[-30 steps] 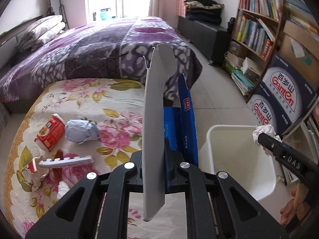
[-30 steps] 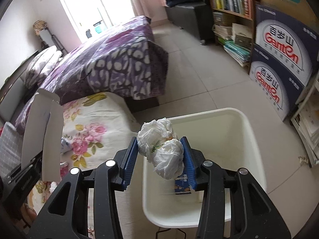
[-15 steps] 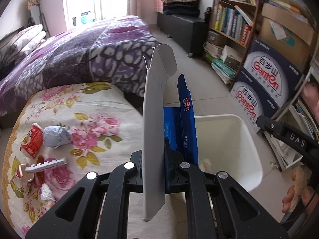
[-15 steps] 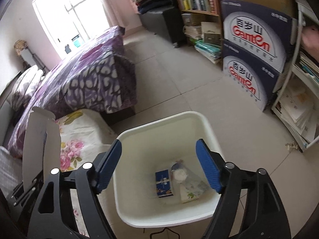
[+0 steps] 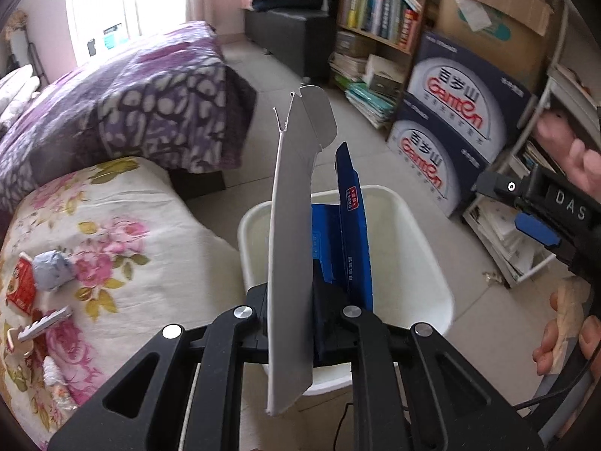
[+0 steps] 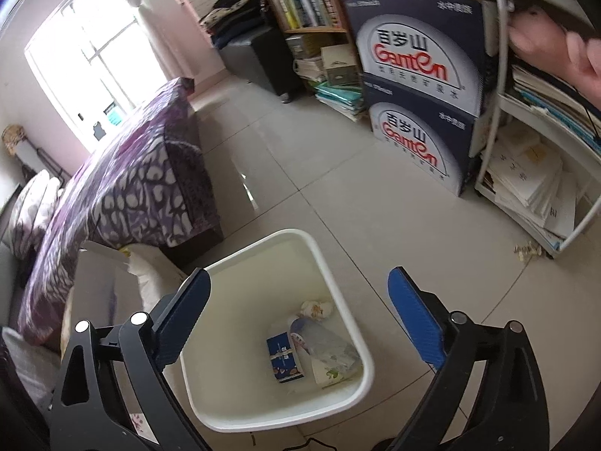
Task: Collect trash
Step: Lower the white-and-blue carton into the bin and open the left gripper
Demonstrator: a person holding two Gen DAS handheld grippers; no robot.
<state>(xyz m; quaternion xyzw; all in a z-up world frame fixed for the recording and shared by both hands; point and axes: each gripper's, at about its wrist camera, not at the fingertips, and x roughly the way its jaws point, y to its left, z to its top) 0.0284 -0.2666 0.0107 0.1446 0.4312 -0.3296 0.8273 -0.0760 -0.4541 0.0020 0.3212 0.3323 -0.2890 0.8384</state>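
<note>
Since a second ago the white bin has slid from the lower right to the centre of the left wrist view, and the tissue wad the right gripper held now lies at the bin's bottom, mid-frame in the right view. The flowered cloth at lower left carries more trash: a red carton and a grey paper ball.

The flattened blue-and-white box stands tall above the bin; let go tilted, it could catch the rim and tip onto the floor.

The left gripper is clenched on that box, though just starting to ease apart. The right gripper's jaws are spreading wide, nothing between them.
</note>
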